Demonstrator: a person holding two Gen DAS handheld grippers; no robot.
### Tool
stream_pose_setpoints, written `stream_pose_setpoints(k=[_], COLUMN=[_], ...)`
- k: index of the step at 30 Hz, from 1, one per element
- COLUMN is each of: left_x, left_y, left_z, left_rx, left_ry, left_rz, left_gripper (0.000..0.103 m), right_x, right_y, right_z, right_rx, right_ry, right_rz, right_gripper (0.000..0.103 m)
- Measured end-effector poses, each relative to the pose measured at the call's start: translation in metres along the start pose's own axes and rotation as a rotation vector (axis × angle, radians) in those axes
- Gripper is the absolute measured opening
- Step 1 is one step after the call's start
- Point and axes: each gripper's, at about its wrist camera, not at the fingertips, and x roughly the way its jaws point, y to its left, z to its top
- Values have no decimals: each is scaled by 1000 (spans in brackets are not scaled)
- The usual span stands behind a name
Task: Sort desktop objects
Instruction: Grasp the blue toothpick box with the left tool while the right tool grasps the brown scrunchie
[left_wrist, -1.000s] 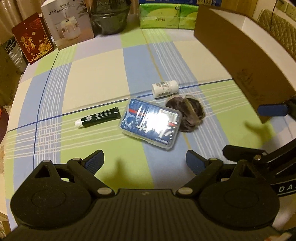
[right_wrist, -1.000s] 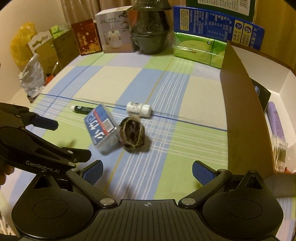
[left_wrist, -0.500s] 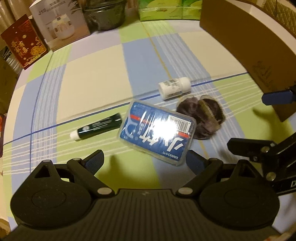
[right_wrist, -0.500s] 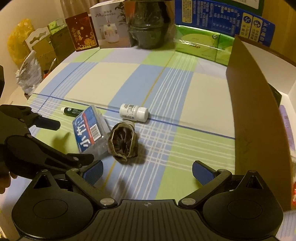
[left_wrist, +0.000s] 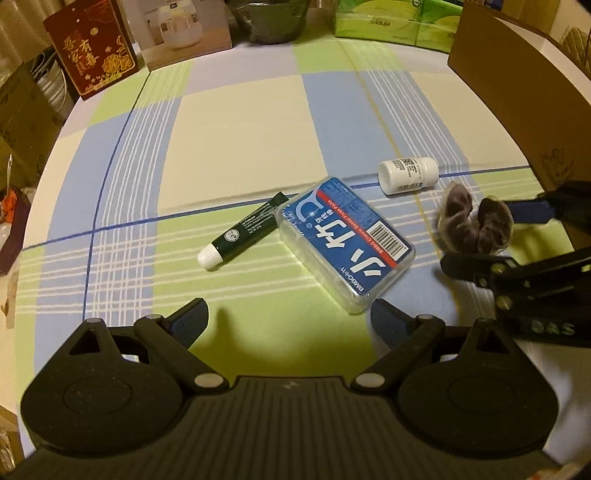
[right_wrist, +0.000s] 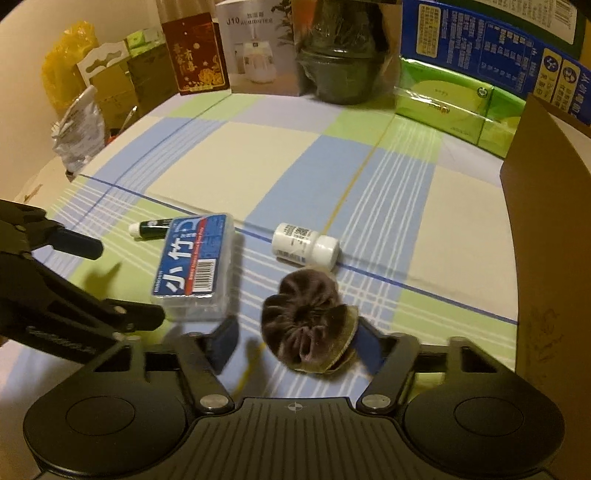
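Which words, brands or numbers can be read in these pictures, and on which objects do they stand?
"J10", with "HUMIDIFIER" faint beneath: white humidifier box.
"BMBO": the blue-labelled clear plastic case, beside large white characters and a barcode; its smaller line is too blurred to read.
Gold Chinese characters: red box, too blurred to read.
White bottle label, dark green tube print, blue carton text: too small to read.

Checked tablecloth (right_wrist: 273, 166), near edge: brown velvet scrunchie (right_wrist: 306, 321) sat between right gripper's (right_wrist: 295, 341) spread blue pads. White pill bottle (right_wrist: 304, 245) lay just behind; blue-labelled clear plastic box (right_wrist: 195, 266) lay left, dark tube (right_wrist: 149, 228) beyond it.
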Motion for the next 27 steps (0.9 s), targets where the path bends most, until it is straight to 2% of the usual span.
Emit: stream_pose_setpoints(k=[1, 5, 12, 19, 24, 26, 27], left_x=[-1, -2, 2, 13, 22, 25, 26], left_y=[0, -3, -17, -34, -41, -41, -42], left_z=[1, 6, 22, 35, 45, 47, 47], left_rx=[-7, -21, -11, 29, 44, 54, 60], left_ry=[0, -5, -1, -3, -11, -20, -28], left_rz=[-7, -30, -59, -48, -32, -23, -14], left_gripper=[93, 93, 93, 93, 92, 88, 80], right_x=[1, 0, -9, -16, -18, -19, -19], right_y=[-1, -14, -31, -44, -50, -50, -50], right_z=[0, -3, -5, -8, -10, -11, -11], right_rx=[1, 49, 143, 189, 200, 200, 200], right_ry=[7, 8, 7, 6, 6, 5, 4], right_rz=[-9, -30, -81, -127, -125, -120, -118], right_gripper=[45, 31, 29, 29, 29, 30, 30])
